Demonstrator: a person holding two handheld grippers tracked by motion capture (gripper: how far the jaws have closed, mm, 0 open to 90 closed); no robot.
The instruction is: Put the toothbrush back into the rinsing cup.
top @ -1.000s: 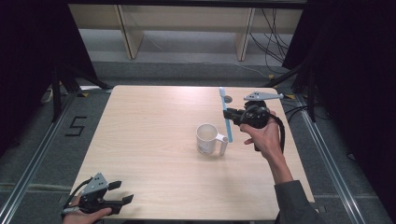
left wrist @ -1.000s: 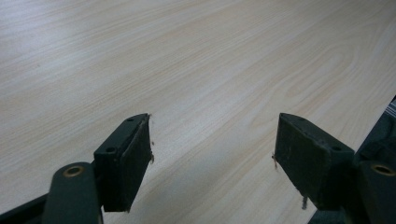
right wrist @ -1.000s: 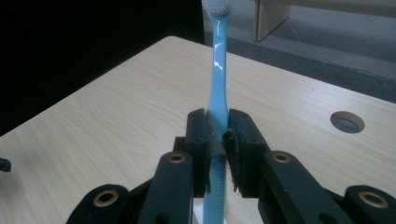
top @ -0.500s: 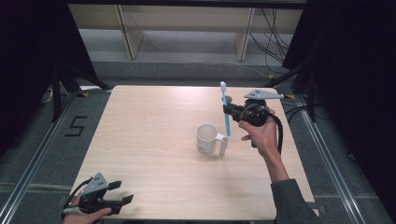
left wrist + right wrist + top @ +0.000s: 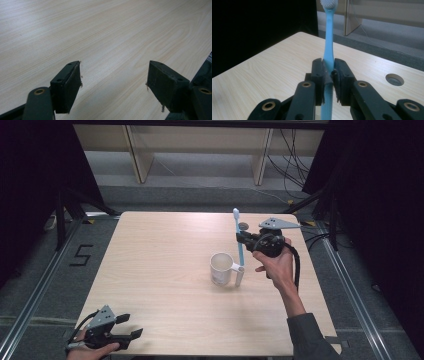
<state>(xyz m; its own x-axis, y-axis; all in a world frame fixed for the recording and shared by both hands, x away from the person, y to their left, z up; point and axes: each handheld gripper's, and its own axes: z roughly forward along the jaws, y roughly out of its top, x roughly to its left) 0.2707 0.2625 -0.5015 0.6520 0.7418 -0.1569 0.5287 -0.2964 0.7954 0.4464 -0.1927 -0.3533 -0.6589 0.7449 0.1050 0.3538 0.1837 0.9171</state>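
Overhead, mug (image 5: pixel 220 268) beside toothbrush (image 5: pixel 239 246).

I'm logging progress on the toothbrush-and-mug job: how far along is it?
Done: the right gripper has the blue toothbrush clamped, off the table, upright, bristles up. In hand: it hangs beside the white mug, near the handle. Left, apparently: getting it into the mug. The left gripper sits open at the table's near edge.

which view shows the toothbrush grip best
The right gripper view: the toothbrush stands upright, clamped between the right tool jaws, bristle head at top. The high view shows it smaller, held beside the mug. The left gripper view shows bare table.
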